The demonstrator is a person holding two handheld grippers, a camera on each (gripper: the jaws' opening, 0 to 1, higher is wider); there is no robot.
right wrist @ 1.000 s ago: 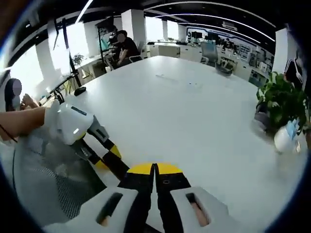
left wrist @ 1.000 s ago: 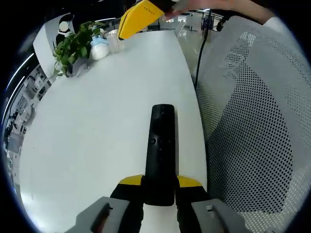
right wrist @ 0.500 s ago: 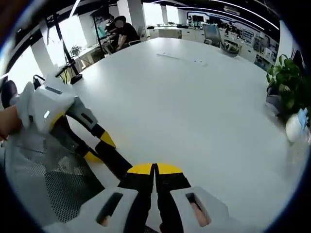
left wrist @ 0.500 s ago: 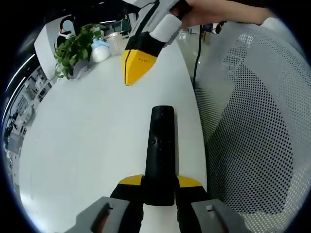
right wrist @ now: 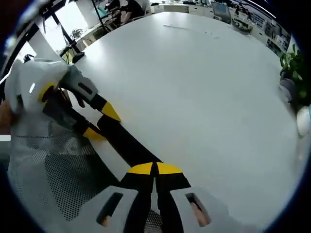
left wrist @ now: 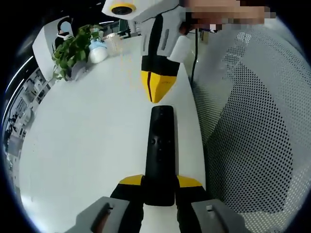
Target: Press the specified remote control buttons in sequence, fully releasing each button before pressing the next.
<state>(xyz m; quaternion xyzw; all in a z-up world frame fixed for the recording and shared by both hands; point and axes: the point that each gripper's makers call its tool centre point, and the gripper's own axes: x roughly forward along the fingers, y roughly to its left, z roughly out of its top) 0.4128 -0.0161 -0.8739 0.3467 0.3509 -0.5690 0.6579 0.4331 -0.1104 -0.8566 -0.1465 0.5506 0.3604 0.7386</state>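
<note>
Right now I see my left gripper (left wrist: 159, 187) clamped on the near end of the black remote control (left wrist: 161, 150), which stretches away from me along the right edge of the white table (left wrist: 97, 136), its buttons facing up. My right gripper (left wrist: 156, 94) comes down into the left gripper view from above, its yellow tips pressed together and pointing at the far end of the remote; whether they touch it I cannot tell. In the right gripper view the same tips (right wrist: 154, 168) sit shut directly over the remote (right wrist: 127, 145), with the left gripper (right wrist: 99, 122) gripping its other end by the mesh chair back (right wrist: 48, 179). A potted plant (left wrist: 73, 46) and a small white bottle (left wrist: 98, 50) stand at the far corner of the table.
</note>
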